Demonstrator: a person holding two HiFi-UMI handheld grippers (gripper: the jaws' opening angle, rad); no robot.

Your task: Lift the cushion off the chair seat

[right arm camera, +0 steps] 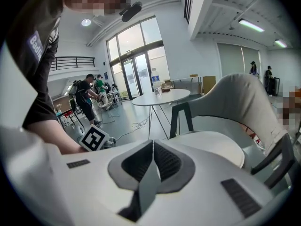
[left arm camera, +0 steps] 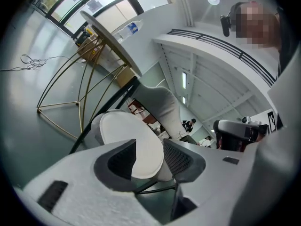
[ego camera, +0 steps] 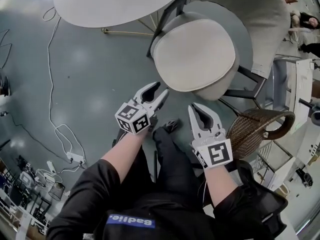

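Left gripper (ego camera: pixel 161 90) has jaws apart, right gripper (ego camera: pixel 194 109) jaws together (both empty, short of cushion (ego camera: pixel 194 54)).

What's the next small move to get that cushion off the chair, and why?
Probably ease the left gripper forward to the near edge of the cushion: its jaws stand apart and empty, short of the cushion, which lies on the chair seat. The right gripper is shut.

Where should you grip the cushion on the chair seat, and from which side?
Probably pinch the cushion at its thin front edge, coming in level from the open front, where the left gripper is with jaws apart. The backrest walls off the far side, and the flat top offers no pinch.
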